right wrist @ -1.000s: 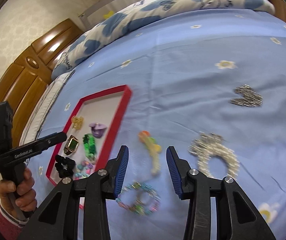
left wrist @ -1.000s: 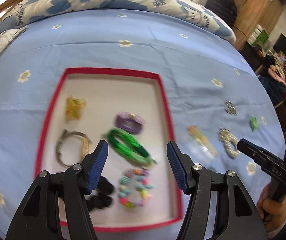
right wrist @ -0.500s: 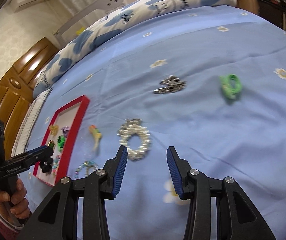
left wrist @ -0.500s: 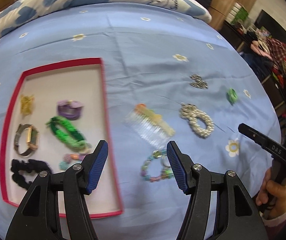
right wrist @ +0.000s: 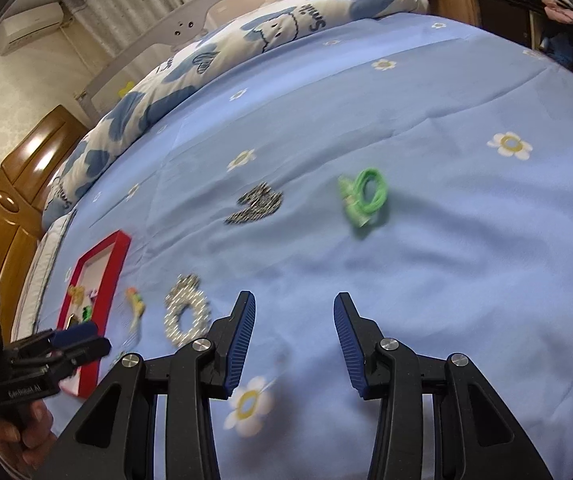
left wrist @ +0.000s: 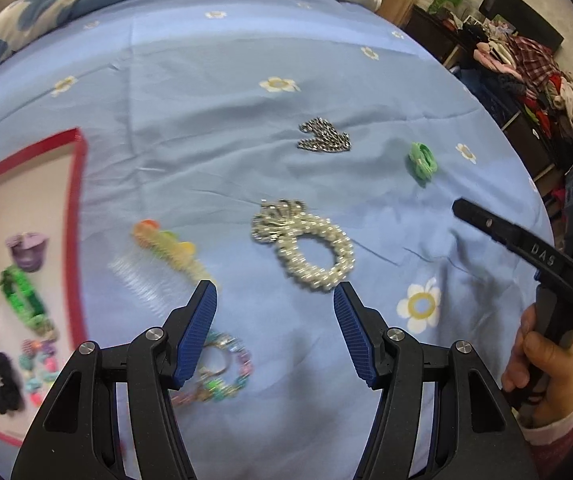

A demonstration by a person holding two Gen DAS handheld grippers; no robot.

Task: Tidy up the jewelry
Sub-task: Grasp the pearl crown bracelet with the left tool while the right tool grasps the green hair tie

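A red-rimmed tray (left wrist: pixel 76 208) at the left holds several pieces: a purple clip, a green bracelet, a watch, a black scrunchie. On the blue bedsheet lie a colourful comb (left wrist: pixel 162 250), a pearl scrunchie (left wrist: pixel 310 248), a beaded bracelet (left wrist: pixel 222 368), a silver chain (left wrist: pixel 324 140) and a green hair tie (left wrist: pixel 422 160). My left gripper (left wrist: pixel 274 328) is open and empty, just short of the pearl scrunchie. My right gripper (right wrist: pixel 290 340) is open and empty over bare sheet; the green hair tie (right wrist: pixel 366 196) and the silver chain (right wrist: pixel 256 204) lie ahead of it.
A blue-and-white quilt (right wrist: pixel 246 44) is bunched along the far side of the bed. A wooden cabinet (right wrist: pixel 6 184) stands at the left. Clothes and clutter (left wrist: pixel 526 76) lie beyond the bed's right edge.
Both grippers have swung to the right, away from the tray. The left one now faces the pearl scrunchie; the right one now faces the green hair tie and chain. Both stayed open.
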